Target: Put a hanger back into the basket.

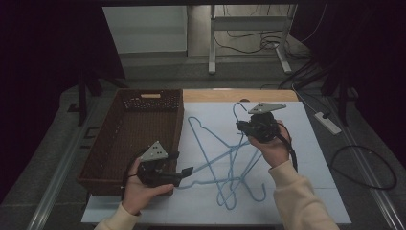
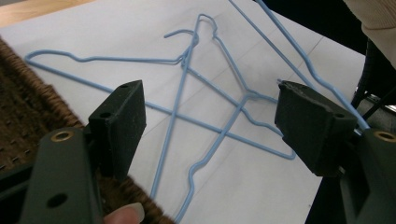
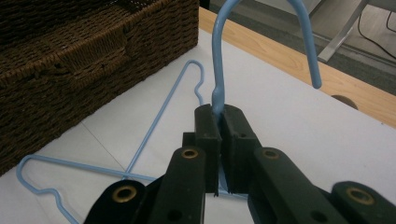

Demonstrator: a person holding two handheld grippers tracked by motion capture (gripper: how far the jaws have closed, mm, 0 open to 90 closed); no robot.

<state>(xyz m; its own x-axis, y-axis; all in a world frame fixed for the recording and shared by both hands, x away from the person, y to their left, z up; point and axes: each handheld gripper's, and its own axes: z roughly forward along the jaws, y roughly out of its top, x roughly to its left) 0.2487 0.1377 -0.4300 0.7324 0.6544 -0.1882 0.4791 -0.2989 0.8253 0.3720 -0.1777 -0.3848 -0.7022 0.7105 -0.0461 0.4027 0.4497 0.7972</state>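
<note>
Pale blue wire was what I had in my right tool (image 3: 219,122): its jaws were pressed tight on the neck of one hanger (image 3: 218,70), just under the hook, which curved up and over in the right gripper view. In the high view that tool (image 1: 242,126) sat raised above the far side of the heap, so I judged the step in hand to be lifting this hanger free of the others.

My left tool (image 2: 210,112) stood wide, holding nothing, its pads on either side of the crossed wires below it. In the high view it hovered low at the near left of the tangle (image 1: 230,172), close beside the basket. The remaining hangers lay flat on the white sheet (image 1: 297,191) over the worktop, legs crossing one another, and at least one seemed to overlap the lifted one.

The next move, as I judged it, called for a slow pull up and away so no shoulder snagged, with the left tool ready to pin the pile or take the hanger's lower bar.

The brown wicker basket (image 1: 103,165) stood at the left edge of the sheet, and as far as I could see into it nothing lay inside.
</note>
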